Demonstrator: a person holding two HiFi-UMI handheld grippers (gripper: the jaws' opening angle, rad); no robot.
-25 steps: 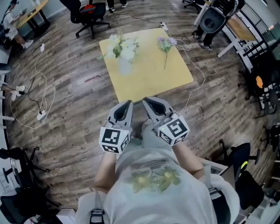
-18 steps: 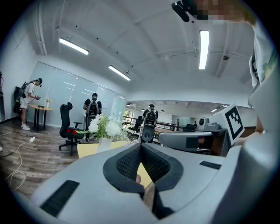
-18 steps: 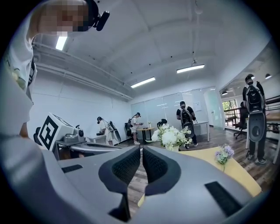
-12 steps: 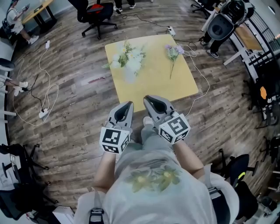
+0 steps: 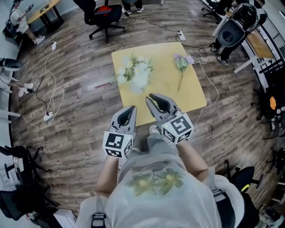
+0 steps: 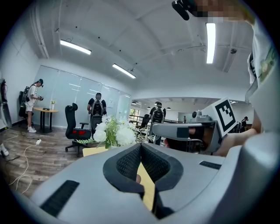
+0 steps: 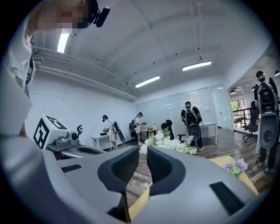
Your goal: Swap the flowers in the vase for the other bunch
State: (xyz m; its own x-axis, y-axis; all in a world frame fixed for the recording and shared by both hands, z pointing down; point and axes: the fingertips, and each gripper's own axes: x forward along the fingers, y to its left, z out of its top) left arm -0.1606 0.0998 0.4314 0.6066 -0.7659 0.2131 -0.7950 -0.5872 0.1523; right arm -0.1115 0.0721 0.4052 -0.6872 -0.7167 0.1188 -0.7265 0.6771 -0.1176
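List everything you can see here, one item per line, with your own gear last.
Table: one, yellow, square, on the wood floor ahead.
White flowers: one bunch, white and green, upright on the table's left part.
Purple flowers: one bunch, lilac, lying flat on the table's right part.
Office chair: one, black with a red seat, beyond the table.
Cables: several, white, on the floor left and right of the table.
Bystanders: at least three, standing in the background.
Left gripper: one, grey, marker cube, jaws together, empty.
Right gripper: one, grey, marker cube, jaws together, empty.
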